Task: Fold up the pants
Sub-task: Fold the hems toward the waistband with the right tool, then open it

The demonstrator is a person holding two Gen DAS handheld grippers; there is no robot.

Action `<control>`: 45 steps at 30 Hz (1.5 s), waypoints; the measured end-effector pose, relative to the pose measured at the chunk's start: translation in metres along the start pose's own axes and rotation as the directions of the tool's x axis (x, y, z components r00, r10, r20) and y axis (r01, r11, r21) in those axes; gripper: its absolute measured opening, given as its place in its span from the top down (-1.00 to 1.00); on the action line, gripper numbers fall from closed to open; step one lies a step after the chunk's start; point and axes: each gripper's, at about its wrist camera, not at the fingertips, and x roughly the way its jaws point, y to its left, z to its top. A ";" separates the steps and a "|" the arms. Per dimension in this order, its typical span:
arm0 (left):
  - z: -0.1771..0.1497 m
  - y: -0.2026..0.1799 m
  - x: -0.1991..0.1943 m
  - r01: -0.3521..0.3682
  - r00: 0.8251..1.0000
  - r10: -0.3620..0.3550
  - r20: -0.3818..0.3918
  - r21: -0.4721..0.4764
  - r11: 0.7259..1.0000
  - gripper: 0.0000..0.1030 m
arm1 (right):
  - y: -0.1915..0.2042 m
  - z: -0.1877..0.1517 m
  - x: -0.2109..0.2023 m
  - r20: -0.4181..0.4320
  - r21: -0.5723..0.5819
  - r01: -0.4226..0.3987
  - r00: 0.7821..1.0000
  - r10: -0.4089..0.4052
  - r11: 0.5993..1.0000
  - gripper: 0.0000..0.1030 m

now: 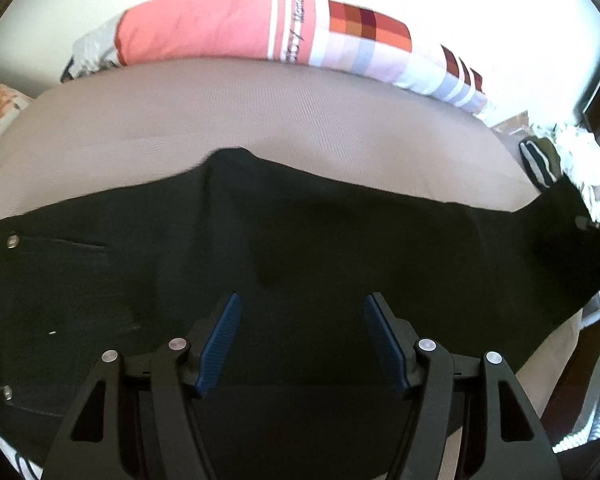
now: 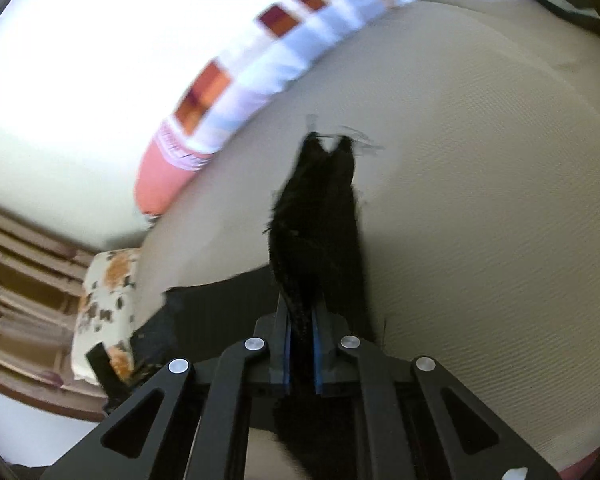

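Left gripper (image 1: 302, 344) fingers spread above black pants (image 1: 260, 240) on bed (image 1: 260, 112); right gripper (image 2: 300, 344) pinching pant leg hem

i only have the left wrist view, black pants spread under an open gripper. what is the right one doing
Observer: The right gripper is shut on a bunched end of the black pants, which stick out past its fingertips.
Operator: is that end lying flat on the bed
Observer: Not flat: it stands up in a narrow bunch from the jaws, with loose threads at its tip, and the beige bed cover shows behind it.
Operator: anything near it i should know about
Observer: A floral cushion sits to its left at the edge of the bed, partly under dark cloth. In your view the left gripper hovers open over the pants.
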 end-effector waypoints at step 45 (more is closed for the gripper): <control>-0.012 0.064 -0.017 0.369 0.914 -0.403 -0.052 -0.312 0.876 -0.24 | 0.130 -0.091 0.141 -0.120 -0.184 0.031 0.991 -0.054 0.982 0.13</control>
